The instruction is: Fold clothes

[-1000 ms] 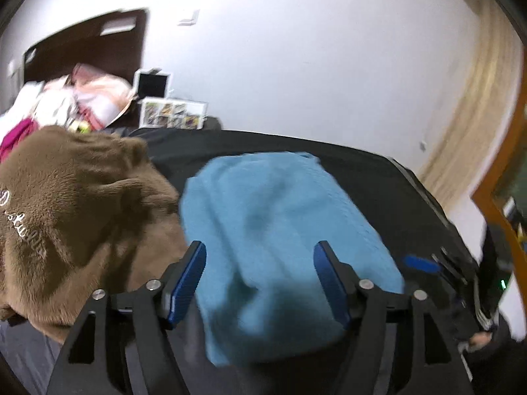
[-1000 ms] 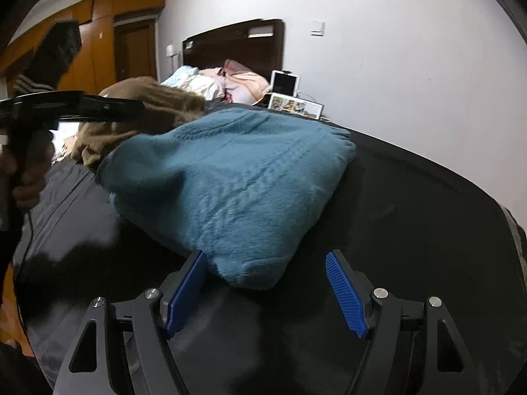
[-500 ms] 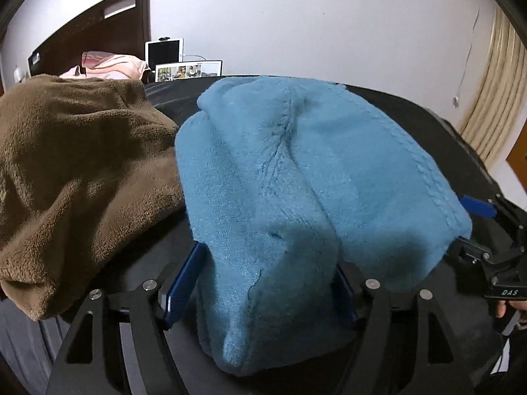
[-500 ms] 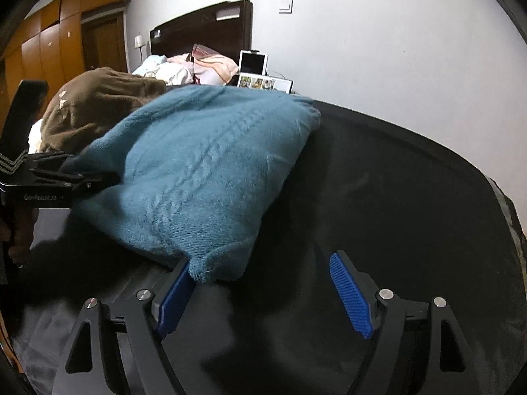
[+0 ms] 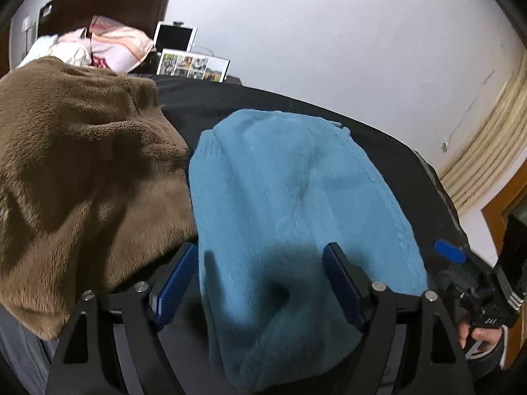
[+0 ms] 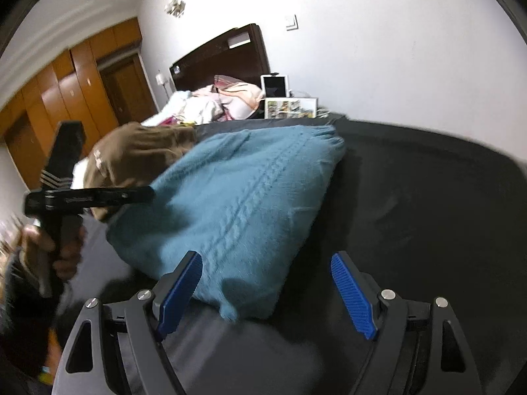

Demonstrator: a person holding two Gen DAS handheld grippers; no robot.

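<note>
A folded teal knit sweater (image 5: pixel 290 197) lies on the black-covered surface (image 5: pixel 405 164). A brown fleece garment (image 5: pixel 82 164) is heaped against its left side. My left gripper (image 5: pixel 260 279) hangs over the sweater's near end, its jaws opening. The sweater lies between them and the pads do not press on it. In the right wrist view the sweater (image 6: pixel 250 197) has its near corner between the wide-apart jaws of my right gripper (image 6: pixel 266 291), untouched by the pads. A hand holds the left gripper (image 6: pixel 89 196) at the sweater's far left edge.
Behind the surface stand a dark headboard (image 6: pixel 224 56), a pile of pale clothes (image 6: pixel 210 105), a tablet (image 6: pixel 275 85) and a photo frame (image 5: pixel 192 67). Wooden wardrobe doors (image 6: pixel 66 92) are at the left and a curtain (image 5: pixel 487 151) at the right. Black cover (image 6: pixel 428 204) lies bare right of the sweater.
Both grippers have spread their jaws wider and rolled. The left one has drawn back from the sweater, which bulged up between its jaws half a second ago and now lies flat.
</note>
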